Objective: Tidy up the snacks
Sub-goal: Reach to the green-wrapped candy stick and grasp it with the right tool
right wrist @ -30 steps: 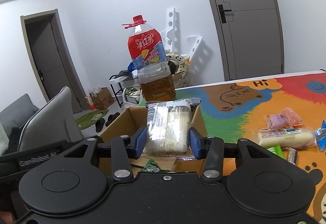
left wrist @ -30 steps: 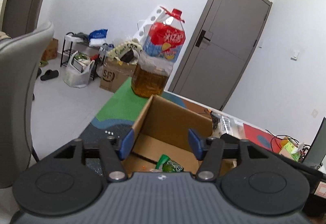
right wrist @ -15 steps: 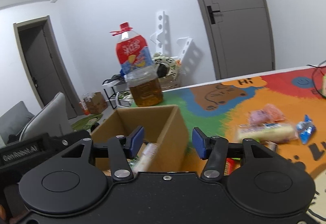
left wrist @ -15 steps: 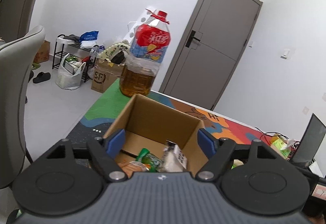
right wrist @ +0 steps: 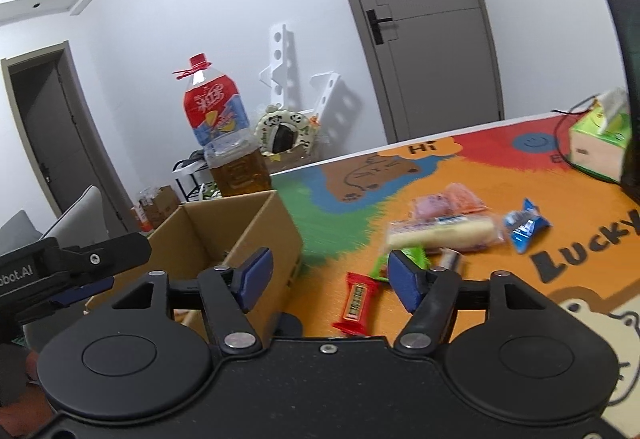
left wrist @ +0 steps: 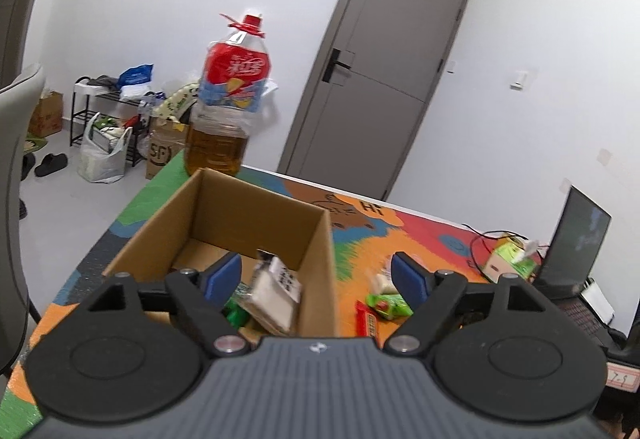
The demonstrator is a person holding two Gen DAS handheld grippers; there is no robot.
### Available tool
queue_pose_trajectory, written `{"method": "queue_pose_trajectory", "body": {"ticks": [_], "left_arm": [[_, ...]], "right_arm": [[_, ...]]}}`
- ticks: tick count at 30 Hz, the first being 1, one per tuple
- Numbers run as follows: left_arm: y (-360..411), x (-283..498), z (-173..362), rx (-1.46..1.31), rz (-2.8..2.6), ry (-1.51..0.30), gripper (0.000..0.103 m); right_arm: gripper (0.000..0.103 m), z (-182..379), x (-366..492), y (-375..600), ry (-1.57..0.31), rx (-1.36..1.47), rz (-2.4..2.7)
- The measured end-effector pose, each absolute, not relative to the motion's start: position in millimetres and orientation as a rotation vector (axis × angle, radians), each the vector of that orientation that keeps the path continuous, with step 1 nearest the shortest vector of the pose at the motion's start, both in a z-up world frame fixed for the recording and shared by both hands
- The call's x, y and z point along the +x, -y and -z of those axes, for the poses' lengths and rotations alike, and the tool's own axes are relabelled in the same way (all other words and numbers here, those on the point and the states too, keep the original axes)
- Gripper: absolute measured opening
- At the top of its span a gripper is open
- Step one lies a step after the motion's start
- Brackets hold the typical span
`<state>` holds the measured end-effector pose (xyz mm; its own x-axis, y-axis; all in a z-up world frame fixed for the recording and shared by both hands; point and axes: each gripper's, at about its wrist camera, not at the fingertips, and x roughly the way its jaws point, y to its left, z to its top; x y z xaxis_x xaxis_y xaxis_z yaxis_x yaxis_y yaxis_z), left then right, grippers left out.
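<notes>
Released cracker pack now in box, both grippers' fingers wide, empty.

Cardboard box: near wall and floor hidden behind the left gripper body; in the right wrist view its interior mostly hidden by its own wall; green packet in box: only a sliver shows; green snack: largely covered by a blue pad of the right jaws; small item just beside it: blurred, kind untellable; laptop: cut by the frame's right edge; tissue box: partly cut off by a dark screen.
</notes>
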<state>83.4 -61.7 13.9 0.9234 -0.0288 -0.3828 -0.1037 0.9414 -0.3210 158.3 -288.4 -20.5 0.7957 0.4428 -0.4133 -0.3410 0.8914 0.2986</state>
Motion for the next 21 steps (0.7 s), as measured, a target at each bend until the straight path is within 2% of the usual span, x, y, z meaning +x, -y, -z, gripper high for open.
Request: {"method": "queue_pose_trajectory", "body": {"ticks": [6, 12, 15, 18, 20, 21], "left_arm": [[77, 80, -12, -0.326, -0.009, -0.405, 0.081], [94, 76, -6, -0.303, 0.004, -0.412, 0.081], [101, 73, -3, -0.297, 0.015, -0.417, 0.077], [109, 71, 1, -0.283, 0.027, -0.428, 0.067], [113, 70, 5, -0.286, 0.035, -0.442, 0.052], [114, 70, 7, -0.287, 0.04, -0.45, 0.048]], "right_arm": [[0.07, 25, 152, 307, -0.504, 0.223, -0.395], [0.071, 35, 149, 318, -0.526, 0.219, -0.373], [0.071, 43, 147, 321, -0.546, 0.214, -0.375], [0.071, 51, 144, 322, -0.565, 0.209, -0.378], [0.071, 56, 143, 322, -0.578, 0.21, -0.383], [0.071, 58, 142, 321, -0.584, 0.209, -0.385]]}}
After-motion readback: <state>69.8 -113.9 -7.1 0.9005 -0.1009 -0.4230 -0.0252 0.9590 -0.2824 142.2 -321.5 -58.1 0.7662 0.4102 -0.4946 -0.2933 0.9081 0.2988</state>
